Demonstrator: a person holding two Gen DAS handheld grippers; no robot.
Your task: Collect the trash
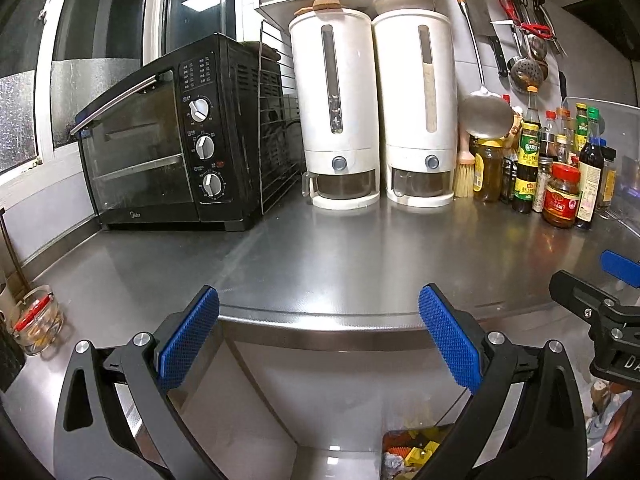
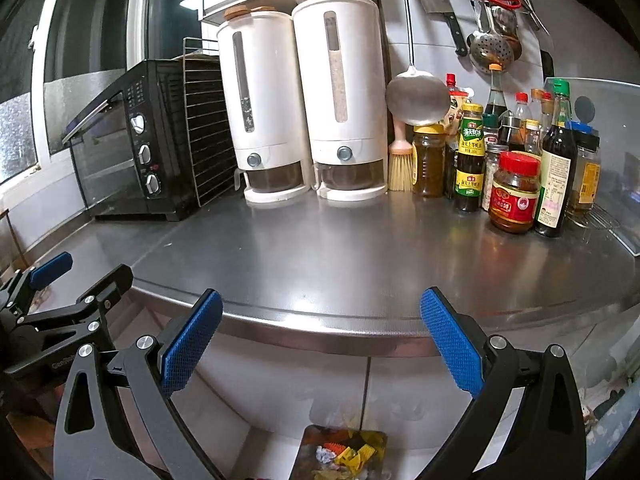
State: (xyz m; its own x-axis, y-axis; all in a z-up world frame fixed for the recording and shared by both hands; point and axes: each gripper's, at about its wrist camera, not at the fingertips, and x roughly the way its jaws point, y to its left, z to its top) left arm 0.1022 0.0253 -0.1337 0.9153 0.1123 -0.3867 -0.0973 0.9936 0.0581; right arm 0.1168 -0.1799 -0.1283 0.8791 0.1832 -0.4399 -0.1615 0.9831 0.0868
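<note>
We hold both grippers side by side at the front edge of the steel counter. The left gripper has its blue pads spread wide with nothing between them, and the right gripper is just as far apart and just as empty.

The trash sits below and slightly ahead of us: a bin on the floor under the counter lip, directly beneath the right gripper, holding yellow, orange and pale crumpled scraps. From the left gripper it lies below and towards the right finger. The counter ahead of both grippers looks bare of loose litter, so we judge the collecting is largely done, or the next piece lies outside these views.

To do this step well, we should sweep the counter with our eyes before committing, keep the pads apart until a scrap sits squarely between them, and release any piece directly above the bin opening.

Much is hard to read. The bin is cut off by the bottom edge and partly masked by our own fingers, so its fullness is unclear. Far left of the left gripper, a small glass dish with a red lid holds something yellowish we cannot identify.
</note>
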